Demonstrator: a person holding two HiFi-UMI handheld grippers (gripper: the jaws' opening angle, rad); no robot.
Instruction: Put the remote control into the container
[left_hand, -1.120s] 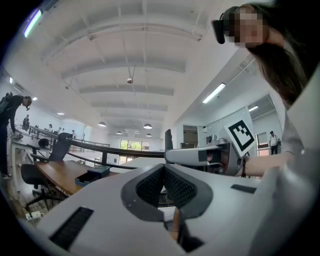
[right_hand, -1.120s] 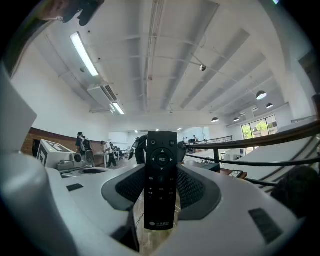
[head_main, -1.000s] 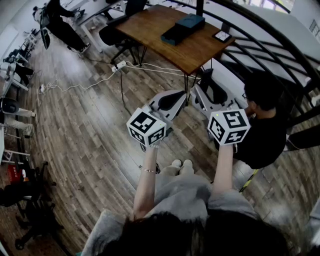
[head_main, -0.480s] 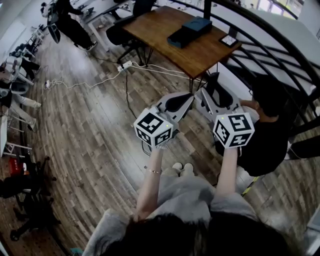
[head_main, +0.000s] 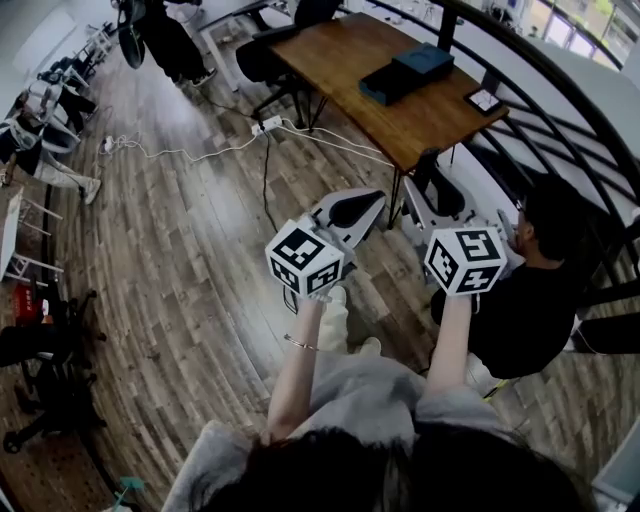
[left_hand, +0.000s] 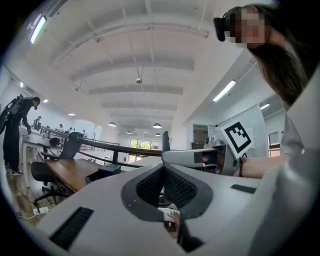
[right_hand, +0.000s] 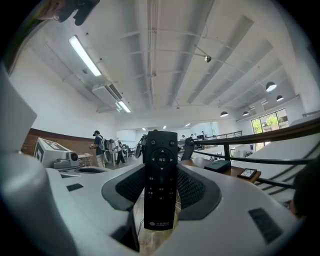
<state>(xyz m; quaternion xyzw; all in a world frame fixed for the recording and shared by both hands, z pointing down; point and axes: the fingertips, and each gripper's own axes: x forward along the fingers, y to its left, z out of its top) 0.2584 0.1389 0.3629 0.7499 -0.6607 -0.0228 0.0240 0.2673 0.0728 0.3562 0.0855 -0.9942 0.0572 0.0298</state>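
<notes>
A black remote control (right_hand: 161, 186) stands upright between the jaws of my right gripper (right_hand: 161, 172), which is shut on it. In the head view that right gripper (head_main: 420, 197) is held at chest height beside my left gripper (head_main: 376, 199), both pointing toward a wooden table (head_main: 370, 60). The container (head_main: 405, 73), a dark blue open box, lies on that table; it also shows small in the right gripper view (right_hand: 217, 165). My left gripper (left_hand: 163, 172) has its pads together with nothing between them.
A small framed tablet (head_main: 483, 100) lies on the table's right end. A person in black (head_main: 545, 290) sits at the right by a dark railing (head_main: 560, 120). A power strip (head_main: 268, 125) and white cables lie on the plank floor; office chairs stand behind the table.
The whole scene has slid toward me: the table and container are closer and further right. One foot has stepped forward. Both grippers keep the same pose and the same hold.
</notes>
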